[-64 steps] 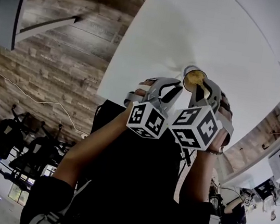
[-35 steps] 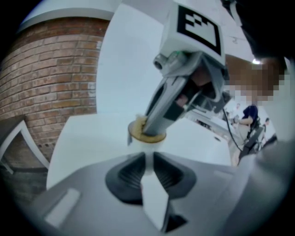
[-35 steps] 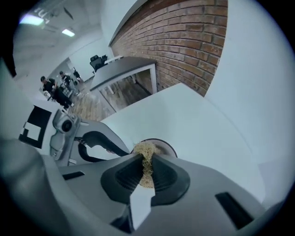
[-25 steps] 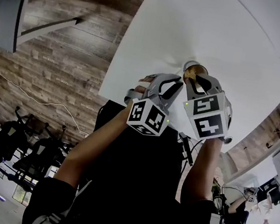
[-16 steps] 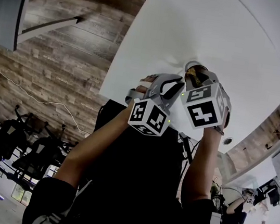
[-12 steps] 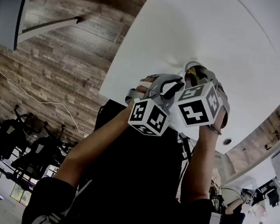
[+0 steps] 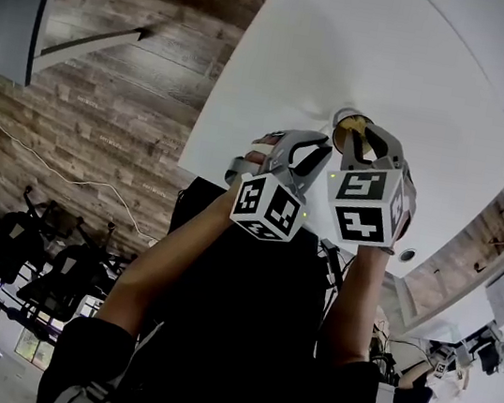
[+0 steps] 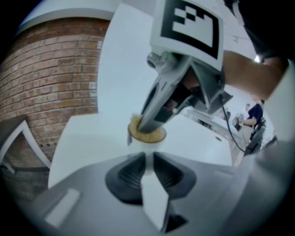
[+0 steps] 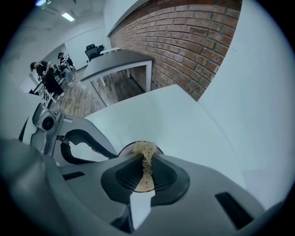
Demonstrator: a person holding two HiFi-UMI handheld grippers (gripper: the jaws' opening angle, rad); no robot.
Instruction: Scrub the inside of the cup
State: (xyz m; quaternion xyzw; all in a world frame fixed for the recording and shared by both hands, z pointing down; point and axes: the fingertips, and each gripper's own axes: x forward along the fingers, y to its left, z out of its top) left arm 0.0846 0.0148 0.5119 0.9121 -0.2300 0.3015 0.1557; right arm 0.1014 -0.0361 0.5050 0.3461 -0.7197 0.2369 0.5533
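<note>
We are in the scrubbing step itself. The cup (image 7: 343,116) stands on the white table (image 7: 353,41), close to its near edge, just ahead of us. Our left gripper (image 7: 312,153) is clenched on the cup's near side and steadies it. In the left gripper view its jaws stand almost together, with the white wall pinched between them. Our right gripper (image 7: 360,145) points steeply down into the cup's mouth. It grips a wad of yellowish fibrous scrubber (image 9: 145,148), the jaws clamped tight on it and the wad inside the rim.

We cannot see how clean the inside is, because scrubber and jaws fill the opening. We judge that the next move calls for sweeping the wad round the inner wall and down to the bottom. The left grip must hold firm meanwhile so the cup neither twists nor tips.

What stands in the way is mainly ourselves: the two grippers sit close side by side, which leaves little room to swing. Farther off are a brick wall (image 8: 55,69), a grey desk (image 9: 120,60) and black chairs (image 7: 42,267) on the wood floor.
</note>
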